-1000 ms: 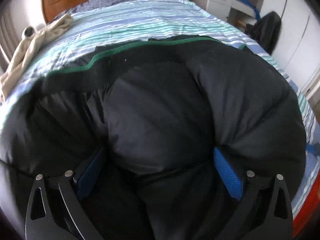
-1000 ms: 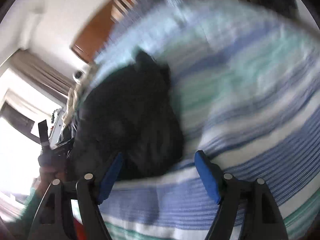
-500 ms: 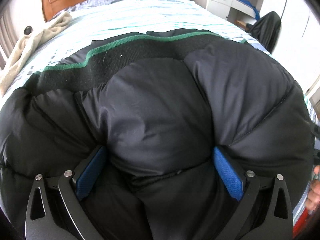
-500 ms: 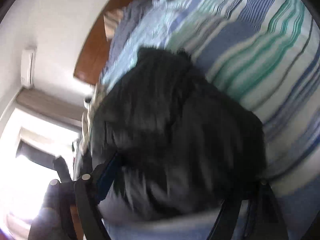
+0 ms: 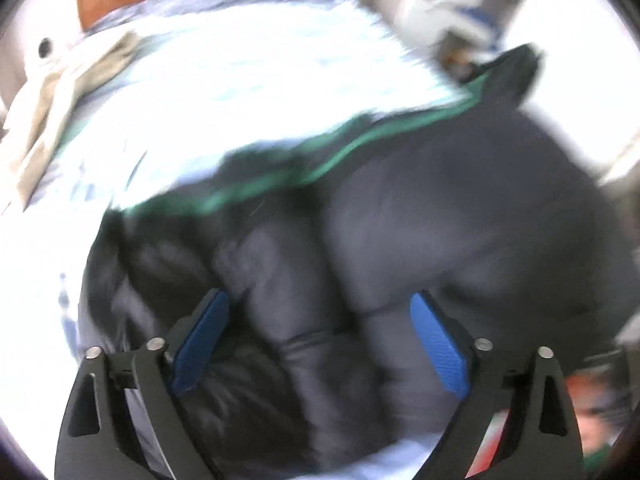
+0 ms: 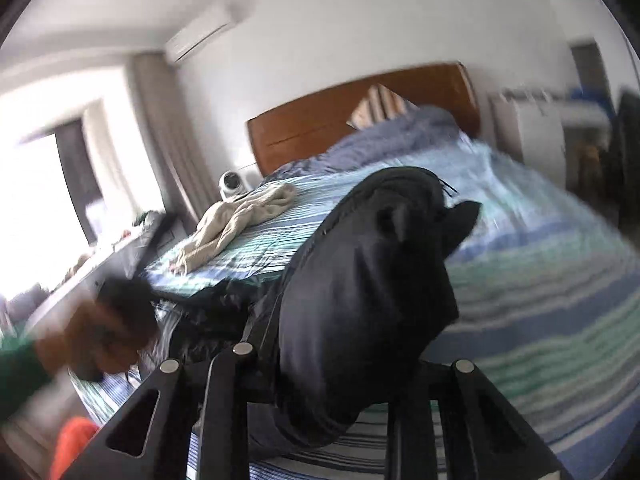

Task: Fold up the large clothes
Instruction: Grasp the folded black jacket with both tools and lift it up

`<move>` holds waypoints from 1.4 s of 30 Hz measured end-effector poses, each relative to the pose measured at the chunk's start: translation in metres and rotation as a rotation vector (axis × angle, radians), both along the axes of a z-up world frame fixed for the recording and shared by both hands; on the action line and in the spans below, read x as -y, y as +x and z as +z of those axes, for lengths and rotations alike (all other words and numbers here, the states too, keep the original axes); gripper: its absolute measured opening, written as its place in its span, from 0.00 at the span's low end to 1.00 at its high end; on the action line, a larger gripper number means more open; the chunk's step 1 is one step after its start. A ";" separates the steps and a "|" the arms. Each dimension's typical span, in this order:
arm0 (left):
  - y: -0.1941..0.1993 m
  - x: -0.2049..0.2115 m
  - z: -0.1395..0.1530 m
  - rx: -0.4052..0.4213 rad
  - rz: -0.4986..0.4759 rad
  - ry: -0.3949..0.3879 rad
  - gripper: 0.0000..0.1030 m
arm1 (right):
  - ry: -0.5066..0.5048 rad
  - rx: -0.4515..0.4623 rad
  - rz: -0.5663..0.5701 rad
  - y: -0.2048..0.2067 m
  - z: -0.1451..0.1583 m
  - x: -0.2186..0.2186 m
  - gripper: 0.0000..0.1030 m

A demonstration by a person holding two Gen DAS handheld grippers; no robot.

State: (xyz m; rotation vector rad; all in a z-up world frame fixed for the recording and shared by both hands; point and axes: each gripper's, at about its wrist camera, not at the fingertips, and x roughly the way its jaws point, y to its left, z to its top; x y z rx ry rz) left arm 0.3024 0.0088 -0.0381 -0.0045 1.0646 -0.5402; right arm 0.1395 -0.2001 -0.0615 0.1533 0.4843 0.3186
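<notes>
A black puffer jacket (image 5: 420, 216) with a green-striped knit hem (image 5: 360, 140) lies on the striped bed (image 5: 240, 80). My left gripper (image 5: 320, 344) has its blue pads (image 5: 200, 336) wide apart around a bunched fold of the jacket. The view is blurred. In the right wrist view the jacket (image 6: 372, 280) is lifted above the bed (image 6: 560, 300). My right gripper (image 6: 340, 364) is shut on the jacket's fabric, which covers its pads. A hand in a green sleeve (image 6: 92, 336) shows at the left.
A beige garment (image 6: 236, 224) lies near the bed's left side, also in the left wrist view (image 5: 68, 92). A wooden headboard (image 6: 360, 112) and blue-grey quilt (image 6: 400, 136) are at the far end. White furniture (image 6: 536, 136) stands to the right.
My right gripper has closed on the jacket and lifted it off the bed. My left gripper has swung, and the jacket has shifted right in its view, its jaws slightly narrower.
</notes>
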 end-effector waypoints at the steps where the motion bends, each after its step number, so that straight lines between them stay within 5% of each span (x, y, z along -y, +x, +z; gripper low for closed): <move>1: -0.003 0.004 0.024 0.011 -0.058 -0.040 0.96 | -0.025 0.009 0.014 -0.001 0.003 -0.008 0.26; 5: -0.006 0.038 0.072 -0.036 -0.254 -0.091 0.99 | -0.158 0.049 0.098 -0.002 0.016 -0.055 0.26; 10: -0.003 0.078 0.085 -0.057 -0.317 0.048 0.99 | -0.316 0.093 0.222 -0.010 0.021 -0.102 0.26; 14: 0.001 0.105 0.069 -0.061 -0.325 0.268 0.97 | -0.435 0.154 0.296 -0.021 0.017 -0.132 0.26; 15: 0.005 0.104 0.061 -0.059 -0.304 0.319 0.90 | -0.439 0.159 0.308 -0.023 0.017 -0.135 0.26; 16: 0.007 0.101 0.054 -0.060 -0.279 0.359 0.58 | -0.430 0.155 0.315 -0.024 0.018 -0.136 0.26; 17: 0.012 0.095 0.048 -0.074 -0.238 0.385 0.41 | -0.410 0.134 0.315 -0.024 0.017 -0.132 0.28; 22: 0.026 0.025 0.045 -0.091 -0.141 0.209 0.33 | -0.034 0.000 0.386 -0.023 0.025 -0.078 0.45; 27: 0.032 -0.041 0.020 -0.115 -0.048 0.129 0.35 | 0.311 -0.164 0.328 0.012 0.013 -0.037 0.43; 29: 0.033 -0.071 0.001 -0.128 0.007 0.095 0.37 | 0.365 -0.230 0.327 0.035 0.002 -0.047 0.29; 34: 0.031 -0.125 -0.030 -0.156 0.111 -0.022 0.44 | 0.326 -0.336 0.482 0.059 -0.019 -0.115 0.29; 38: 0.026 -0.158 -0.066 -0.203 0.181 -0.046 0.49 | 0.083 -0.478 0.516 0.072 -0.067 -0.179 0.24; 42: 0.016 -0.183 -0.111 -0.234 0.267 -0.098 0.51 | -0.029 -0.496 0.522 0.072 -0.093 -0.204 0.20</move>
